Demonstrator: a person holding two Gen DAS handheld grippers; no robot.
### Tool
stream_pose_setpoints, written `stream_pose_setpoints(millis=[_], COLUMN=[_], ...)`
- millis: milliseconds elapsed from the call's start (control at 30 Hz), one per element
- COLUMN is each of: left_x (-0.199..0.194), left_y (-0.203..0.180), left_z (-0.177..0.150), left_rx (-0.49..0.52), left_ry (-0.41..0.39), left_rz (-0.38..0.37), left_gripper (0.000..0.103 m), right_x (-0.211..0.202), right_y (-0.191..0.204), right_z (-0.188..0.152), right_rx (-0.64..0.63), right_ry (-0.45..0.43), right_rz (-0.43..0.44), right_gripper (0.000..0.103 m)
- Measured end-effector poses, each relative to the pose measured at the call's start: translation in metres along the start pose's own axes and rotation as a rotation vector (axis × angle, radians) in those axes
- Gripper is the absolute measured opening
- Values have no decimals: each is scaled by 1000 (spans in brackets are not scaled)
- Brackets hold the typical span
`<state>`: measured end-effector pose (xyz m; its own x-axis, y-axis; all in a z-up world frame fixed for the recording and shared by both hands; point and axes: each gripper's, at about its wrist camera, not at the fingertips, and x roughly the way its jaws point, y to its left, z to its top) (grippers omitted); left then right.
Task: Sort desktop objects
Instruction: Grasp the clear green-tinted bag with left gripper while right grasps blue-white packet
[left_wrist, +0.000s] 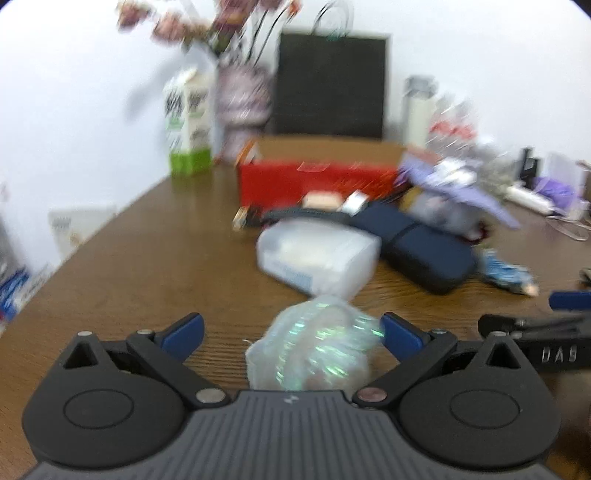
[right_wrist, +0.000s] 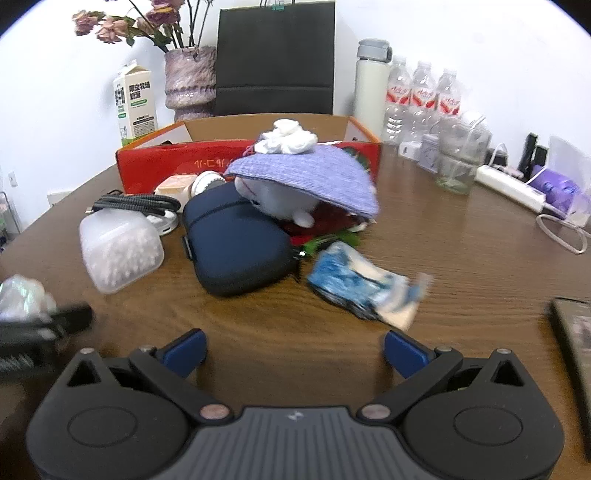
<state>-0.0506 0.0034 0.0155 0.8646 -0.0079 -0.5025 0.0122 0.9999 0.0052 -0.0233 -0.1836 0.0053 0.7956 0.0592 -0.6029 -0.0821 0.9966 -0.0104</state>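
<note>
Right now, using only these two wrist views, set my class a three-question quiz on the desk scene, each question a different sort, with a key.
1. True or false: the left gripper has an iridescent crinkly bag between its fingers.
2. Multiple choice: what lies nearest ahead of the right gripper? A) milk carton B) blue-and-white packet C) vase
3. Fill in: the red cardboard box sits behind the dark blue ____.

Key: 1 true; 2 B; 3 zip case.

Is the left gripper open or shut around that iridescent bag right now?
Open: the left gripper has its blue fingers spread wide, the iridescent bag between them.
</note>
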Motion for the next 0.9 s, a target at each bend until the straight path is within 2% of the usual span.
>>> stream_pose_setpoints(millis=[133, 267, 300, 367, 433, 500, 533, 600, 633, 667, 700, 733, 800, 900], left_x=[-12, 0, 0, 1, 4, 9, 9, 10, 9, 9, 8, 7, 6, 3], left_y=[3, 8, 9, 11, 11, 11, 10, 10, 10, 10, 10, 10, 10, 12], left_z=[-6, -4, -4, -3, -2, -2, -1, 1, 3, 4, 6, 9, 15, 24], left_rx=[-3, -48, -54, -57, -50, -44, -42, -45, -51, -53, -56, -58, -64, -73], left_ry=[-8, 14, 18, 19, 40, 63, 59, 60, 60, 57, 52, 46, 33, 11], left_rz=[-34, -44, -50, -78, -98, -111, -117, -133, -147, -160, -168, -171, -173, -178], left_gripper=[103, 103, 98, 84, 54, 50, 45, 42, 41, 40, 40, 39, 39, 39], right_x=[-31, -25, -19, -4, 13, 27, 34, 46, 48, 49, 48, 47, 45, 36], right_y=[-17, -34, -38, -44, -49, -51, -49, -48, -47, -45, -44, -44, -45, -43], right_z=[-8, 0, 4, 11, 18, 25, 28, 32, 32, 32, 32, 31, 31, 31], right_rx=[-2, 21, 24, 32, 52, 67, 67, 64, 57, 48, 40, 38, 44, 45], right_ry=[-93, -122, -110, -85, -53, -25, -12, 15, 12, 11, 6, 3, -4, 6], right_rz=[18, -16, -20, -14, 18, 41, 39, 35, 27, 25, 29, 33, 48, 62], right_gripper=[103, 102, 99, 90, 85, 75, 73, 62, 60, 49, 42, 40, 22, 15])
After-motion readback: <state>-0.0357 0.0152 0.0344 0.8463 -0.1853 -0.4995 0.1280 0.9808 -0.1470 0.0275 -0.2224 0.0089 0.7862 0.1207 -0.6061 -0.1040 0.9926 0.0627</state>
